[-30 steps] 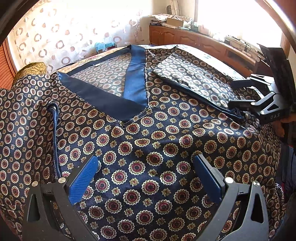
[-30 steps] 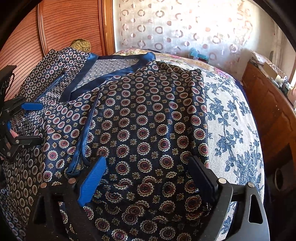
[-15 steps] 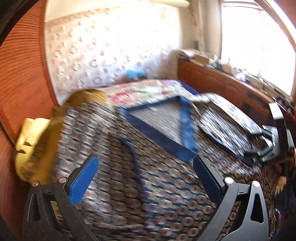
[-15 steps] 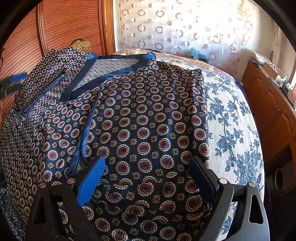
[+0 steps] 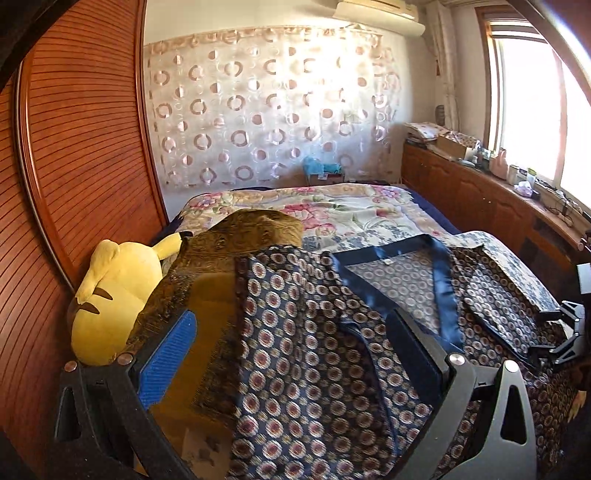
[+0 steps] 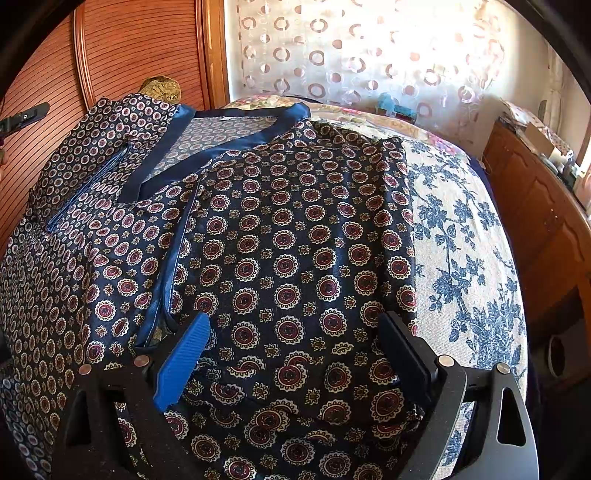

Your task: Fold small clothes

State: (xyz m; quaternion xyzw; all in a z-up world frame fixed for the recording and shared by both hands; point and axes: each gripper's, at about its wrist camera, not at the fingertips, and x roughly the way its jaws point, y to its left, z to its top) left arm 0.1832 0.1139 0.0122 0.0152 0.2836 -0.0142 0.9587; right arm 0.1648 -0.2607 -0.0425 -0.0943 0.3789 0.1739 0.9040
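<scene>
Navy satin pyjama top [image 6: 295,251] printed with red-and-cream medallions lies spread on the bed, its plain blue-trimmed V neckline [image 6: 236,136] towards the curtain and one sleeve [image 6: 303,236] folded in across the chest. A small white tag [image 5: 387,261] sits inside the collar; any writing on it is too small to read.

The right hand-held gripper [image 6: 291,354] hangs low over the folded sleeve with its jaws spread wide, one blue pad [image 6: 181,365] and one black pad to either side, gripping nothing. The left hand-held gripper [image 5: 291,354] is also spread wide and empty, raised over the garment's far shoulder side, where the fabric lies partly over a brown-gold patterned cushion [image 5: 221,266]. Beside that cushion rests a yellow plush toy [image 5: 118,295] against the ribbed reddish wooden wardrobe door [image 5: 74,147].

The bed carries a cream bedspread with blue flower sprays [image 6: 461,258] under the garment and a pink floral quilt [image 5: 332,206] beyond it. A sheer curtain with ring patterns [image 5: 266,107] covers the far wall, an air conditioner [image 5: 376,11] is mounted above it, and a low wooden cabinet [image 5: 472,195] cluttered with small items runs under the bright window [image 5: 535,110].
</scene>
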